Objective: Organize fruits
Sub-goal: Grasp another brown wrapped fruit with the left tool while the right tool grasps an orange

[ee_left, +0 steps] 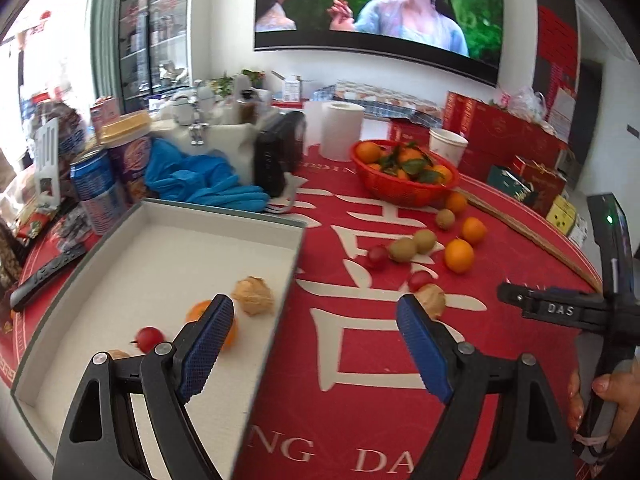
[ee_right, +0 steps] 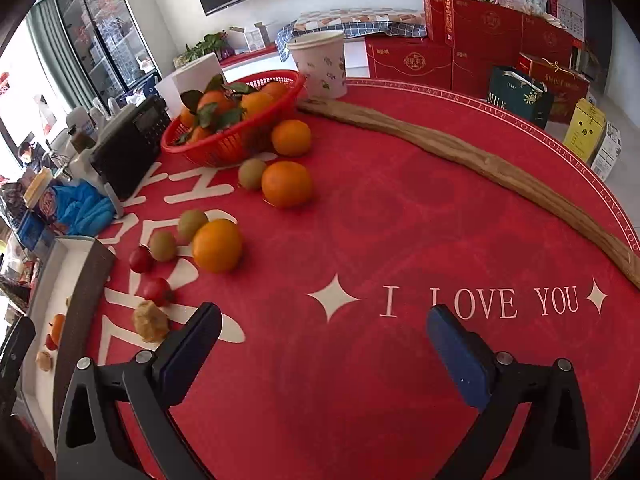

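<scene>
Red-clothed worktop (ee_right: 400,220) carries a shallow white tray (ee_left: 168,216) holding a husked physalis (ee_left: 254,294), one orange and one cherry tomato. Red basket (ee_right: 240,136) holds leafy oranges. Loose fruits lie between them. Left gripper (ee_left: 316,340) and right gripper (ee_right: 324,340) jaws: spread, empty.

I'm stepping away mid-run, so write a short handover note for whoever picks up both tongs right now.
Left tongs: open, empty, over the tray's right edge.
Right tongs: open, empty, above the red cloth.
Done: white tray holds a physalis, an orange, a cherry tomato and another husk at the near edge.
Left on the cloth: three oranges, three kiwis, two cherry tomatoes, one physalis.
Red basket of oranges stands behind.
</scene>
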Motion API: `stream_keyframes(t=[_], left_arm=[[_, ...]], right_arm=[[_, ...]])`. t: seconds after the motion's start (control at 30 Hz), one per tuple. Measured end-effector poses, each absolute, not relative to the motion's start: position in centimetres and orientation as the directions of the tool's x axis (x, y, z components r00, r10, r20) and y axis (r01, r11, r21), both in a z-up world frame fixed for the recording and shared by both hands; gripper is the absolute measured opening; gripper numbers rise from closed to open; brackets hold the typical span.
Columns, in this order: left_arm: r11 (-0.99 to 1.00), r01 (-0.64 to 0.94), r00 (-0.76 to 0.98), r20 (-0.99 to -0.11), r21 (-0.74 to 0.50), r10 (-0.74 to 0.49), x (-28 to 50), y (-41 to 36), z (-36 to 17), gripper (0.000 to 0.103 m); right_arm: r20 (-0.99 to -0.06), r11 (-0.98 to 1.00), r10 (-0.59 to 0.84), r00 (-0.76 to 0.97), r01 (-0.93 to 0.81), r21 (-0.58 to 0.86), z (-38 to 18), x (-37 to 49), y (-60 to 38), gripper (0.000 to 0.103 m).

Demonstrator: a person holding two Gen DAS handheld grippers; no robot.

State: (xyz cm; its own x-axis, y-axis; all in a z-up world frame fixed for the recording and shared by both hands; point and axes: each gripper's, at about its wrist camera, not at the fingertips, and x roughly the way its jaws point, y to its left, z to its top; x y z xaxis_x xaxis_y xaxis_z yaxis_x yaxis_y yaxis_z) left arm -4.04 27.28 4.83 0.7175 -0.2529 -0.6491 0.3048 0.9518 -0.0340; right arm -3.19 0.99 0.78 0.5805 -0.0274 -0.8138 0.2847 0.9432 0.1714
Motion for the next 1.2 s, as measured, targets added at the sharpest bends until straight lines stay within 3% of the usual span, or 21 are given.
stream_keyframes(t=[0.17,0.37,0.43,0.47,0.63,1.2], left_arm=[[0.909,0.417,0.625,-0.727,0.005,-0.283,-3.5,21.7,3.3,0.086],[0.909,0.416,0.543,-0.800,-0.009,-0.256,-1.3,18.3,1.6,0.081],[0.919,0.395,0.515,-0.826,-0.007,-0.228,-0.5,17.7,0.6,0.064],[0.923,0.384,0.521,-0.825,-0.003,-0.219,-0.4,17.7,0.4,0.064],[0.929,0.371,0.550,-0.809,0.015,-0.207,-0.4,17.1,0.6,0.030],[0.951,0.307,0.573,-0.790,-0.041,-0.219,-1.3,23.5,0.5,0.032]], right_arm=[[-0.844,0.974,-0.123,0.522,0.227,-0.001,0.1,-3.0,1.8,0.103],[-0.850,0.980,-0.102,0.516,0.201,0.005,-0.2,-3.6,0.9,0.103],[-0.845,0.983,-0.098,0.526,0.185,0.002,-0.2,-3.8,0.7,0.103],[-0.842,0.984,-0.095,0.531,0.178,0.001,-0.2,-3.9,0.7,0.103],[-0.831,0.987,-0.090,0.549,0.162,0.000,-0.2,-4.0,0.9,0.103],[-0.821,0.992,-0.070,0.566,0.129,0.004,-0.1,1.4,5.7,0.103]])
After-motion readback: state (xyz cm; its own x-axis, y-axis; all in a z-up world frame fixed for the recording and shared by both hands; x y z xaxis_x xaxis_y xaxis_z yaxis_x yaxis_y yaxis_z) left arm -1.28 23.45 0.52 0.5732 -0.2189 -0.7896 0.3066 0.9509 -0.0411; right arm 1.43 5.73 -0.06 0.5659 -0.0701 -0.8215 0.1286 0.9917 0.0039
